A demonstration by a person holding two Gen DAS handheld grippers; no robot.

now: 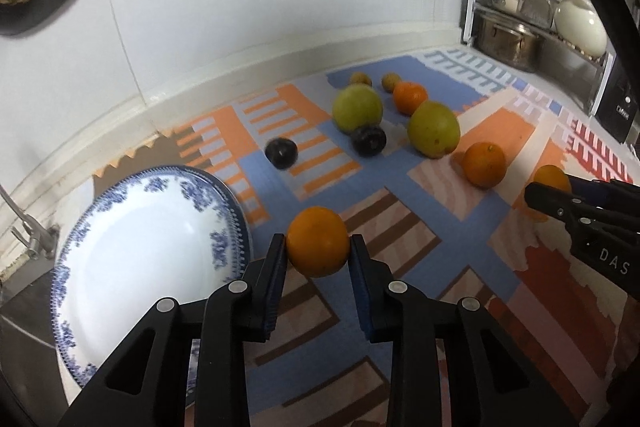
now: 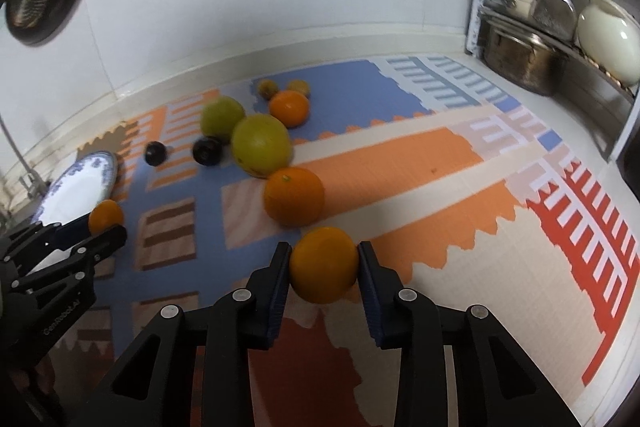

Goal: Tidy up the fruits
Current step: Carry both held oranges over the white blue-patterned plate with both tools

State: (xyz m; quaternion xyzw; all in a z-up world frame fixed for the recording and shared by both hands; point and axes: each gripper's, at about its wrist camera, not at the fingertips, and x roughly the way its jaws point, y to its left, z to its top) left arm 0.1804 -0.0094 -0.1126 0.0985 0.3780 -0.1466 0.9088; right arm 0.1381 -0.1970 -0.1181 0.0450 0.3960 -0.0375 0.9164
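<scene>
Now, my left gripper [image 1: 318, 247]: I hold an orange [image 1: 318, 242] between both pads, clamped on its two sides, just beside the blue-and-white plate [image 1: 132, 259].
My right gripper [image 2: 324, 264]: I grip a second orange [image 2: 323, 264] the same way, over the patterned mat [image 2: 400, 163].
Other view of right gripper [image 1: 538, 201]: it shows at the right edge of the left camera, with its orange [image 1: 551, 178] partly hidden behind the fingers.
Loose orange [image 2: 294, 195]: it lies on the mat just beyond my right gripper, near the closer green fruit [image 2: 261, 145].
Dark plums: one [image 1: 281, 153] stands alone, the other [image 1: 368, 140] touches the second green fruit [image 1: 357, 107].
Far orange [image 1: 410, 97]: it lies behind the green fruits.
Small brownish fruits: two, [image 1: 360, 79] and [image 1: 391, 81], sit farthest on the blue patch.
Rack [image 2: 528, 39]: pots and a pale jug stand at the far right corner.
</scene>
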